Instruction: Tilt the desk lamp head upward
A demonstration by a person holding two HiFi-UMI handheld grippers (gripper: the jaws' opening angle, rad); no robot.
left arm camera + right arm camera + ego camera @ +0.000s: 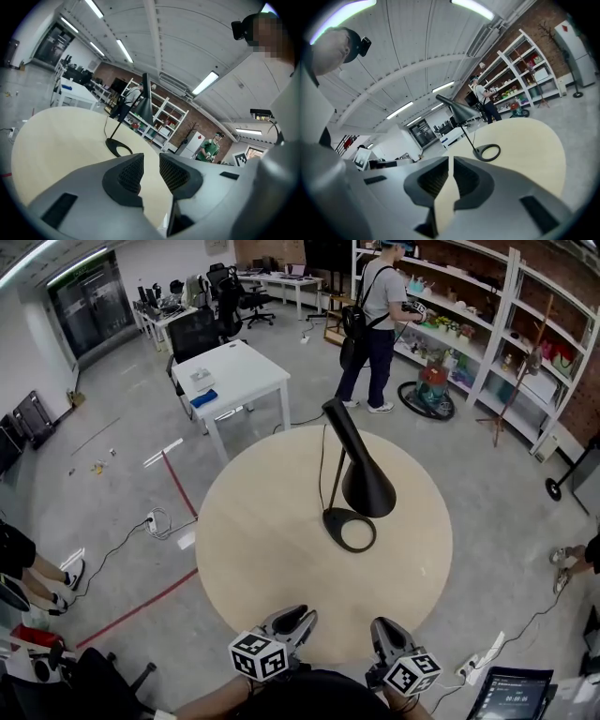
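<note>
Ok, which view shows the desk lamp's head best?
The head view: the black cone-shaped lamp head shows large from above, hanging over its ring base on the round table. The left gripper view and right gripper view show it small and distant, from low down.

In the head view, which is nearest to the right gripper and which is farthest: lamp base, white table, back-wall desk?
1. lamp base, just ahead on the round tabletop.
2. white table, beyond it, to the left.
3. back-wall desk, far across the room.
</note>
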